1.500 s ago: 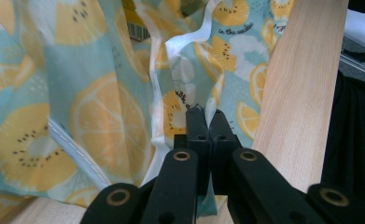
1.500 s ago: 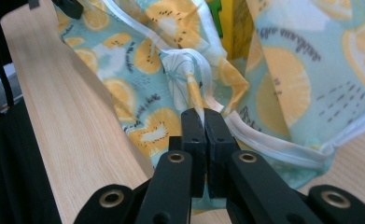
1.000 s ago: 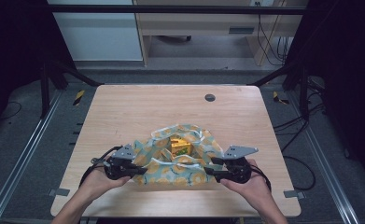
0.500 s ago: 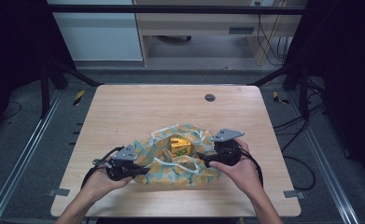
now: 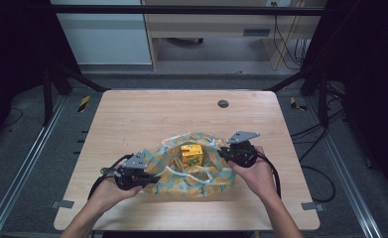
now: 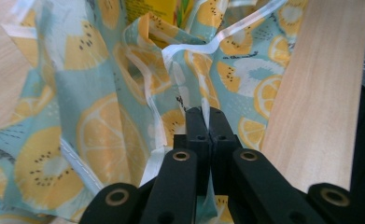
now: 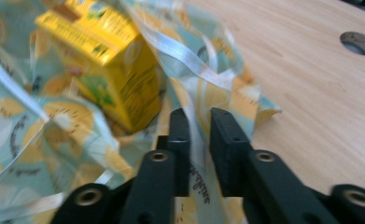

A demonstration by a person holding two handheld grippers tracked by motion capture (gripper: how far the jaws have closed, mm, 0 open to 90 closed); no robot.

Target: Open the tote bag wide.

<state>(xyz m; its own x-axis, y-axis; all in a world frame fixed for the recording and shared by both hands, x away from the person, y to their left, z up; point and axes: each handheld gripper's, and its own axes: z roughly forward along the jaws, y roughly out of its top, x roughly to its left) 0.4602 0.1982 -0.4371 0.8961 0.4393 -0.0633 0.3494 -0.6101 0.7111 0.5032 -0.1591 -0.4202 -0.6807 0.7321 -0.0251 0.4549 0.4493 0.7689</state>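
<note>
Spreading the bag mouth around the carton

We keep the fruit-print cloth bag (image 5: 191, 173), lying at the near middle of the table (image 5: 147, 116), taut between both grips and pull evenly apart, so the yellow carton (image 5: 191, 153) standing in it stays upright. The left gripper (image 6: 203, 116) is fully closed, pinching the bag's near-left hem. The right gripper (image 7: 200, 122) has just been closing on the white-edged rim at the far right; a narrow gap remains, cloth between its jaws.
</note>
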